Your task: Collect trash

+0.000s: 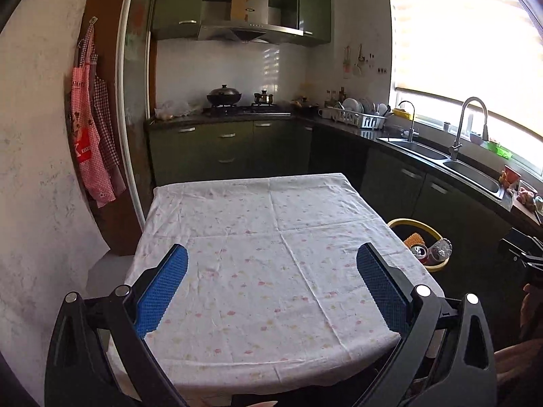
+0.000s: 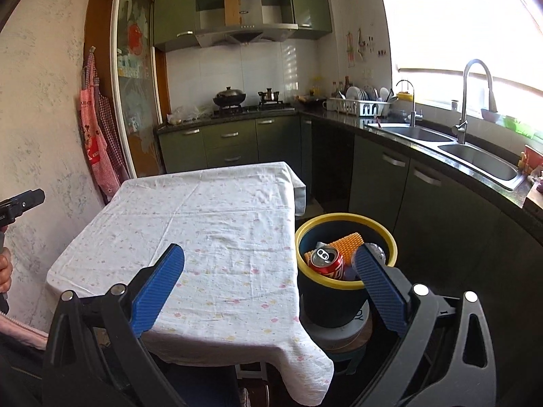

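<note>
A dark bin with a yellow rim (image 2: pixel 390 240) (image 1: pixel 437 266) stands on a stool to the right of the table. Inside it lie a red drink can (image 2: pixel 326 260) (image 1: pixel 419 250), an orange textured piece (image 2: pixel 346 242) (image 1: pixel 414 238) and a clear crumpled item (image 1: pixel 440 248). My left gripper (image 1: pixel 271 254) hovers open over the table's near half, nothing between its blue pads. My right gripper (image 2: pixel 269 254) is open above the table's right edge, its right finger (image 2: pixel 376 278) in front of the bin. The floral white tablecloth (image 1: pixel 271 237) (image 2: pixel 203 224) shows no trash.
Green cabinets and a dark counter run along the back and right, with a stove (image 1: pixel 244 108), a dish rack (image 1: pixel 359 117) and a double sink (image 2: pixel 475 156). Aprons (image 1: pixel 95 149) hang on the left wall. The other gripper's body (image 2: pixel 20 203) and a hand show at the left edge.
</note>
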Motion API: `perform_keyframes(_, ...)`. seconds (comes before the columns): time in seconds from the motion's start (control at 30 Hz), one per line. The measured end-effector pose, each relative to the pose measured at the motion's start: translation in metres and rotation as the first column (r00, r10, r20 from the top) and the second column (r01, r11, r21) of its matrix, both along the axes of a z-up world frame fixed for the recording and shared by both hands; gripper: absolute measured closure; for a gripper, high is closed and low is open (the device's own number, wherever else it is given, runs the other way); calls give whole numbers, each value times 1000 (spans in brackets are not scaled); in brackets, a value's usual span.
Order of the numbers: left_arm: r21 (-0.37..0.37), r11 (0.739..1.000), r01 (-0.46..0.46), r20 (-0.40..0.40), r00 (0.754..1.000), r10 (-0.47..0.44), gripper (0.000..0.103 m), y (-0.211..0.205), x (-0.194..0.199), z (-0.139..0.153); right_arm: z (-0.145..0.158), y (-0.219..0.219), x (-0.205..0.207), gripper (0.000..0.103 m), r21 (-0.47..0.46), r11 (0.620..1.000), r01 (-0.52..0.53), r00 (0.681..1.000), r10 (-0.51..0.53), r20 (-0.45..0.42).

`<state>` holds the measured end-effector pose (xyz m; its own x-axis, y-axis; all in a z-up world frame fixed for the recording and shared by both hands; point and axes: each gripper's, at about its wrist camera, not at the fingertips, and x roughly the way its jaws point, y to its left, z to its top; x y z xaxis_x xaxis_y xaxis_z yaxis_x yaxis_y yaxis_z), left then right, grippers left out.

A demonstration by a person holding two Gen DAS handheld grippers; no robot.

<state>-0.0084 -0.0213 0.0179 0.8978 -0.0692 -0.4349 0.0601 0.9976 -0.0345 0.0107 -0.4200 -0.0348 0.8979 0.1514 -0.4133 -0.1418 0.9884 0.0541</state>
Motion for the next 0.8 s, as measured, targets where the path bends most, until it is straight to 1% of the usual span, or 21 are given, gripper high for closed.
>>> perform_keyframes(0.1, -4, 1000, 4, 19, 1000, -4, 5, -2, -9, 7, 4, -3, -6, 7, 1, 1000, 13, 1000, -13, 20)
perform_keyframes(0.17, 10, 1000, 3, 32, 999, -4, 5, -5, -15, 12, 7, -5, -9, 7, 8, 1000, 17, 999, -17, 28)
perform_keyframes(0.33, 19, 1000, 3, 48, 999, -4, 5, -10, -20, 19, 8, -9, -10, 7, 16, 999, 30, 999, -30, 32)
perform_keyframes(0.8, 22, 1000, 9, 26, 1000, -9, 5, -11, -15, 14, 6, -2, -5, 7, 6, 1000, 10, 1000, -11, 25)
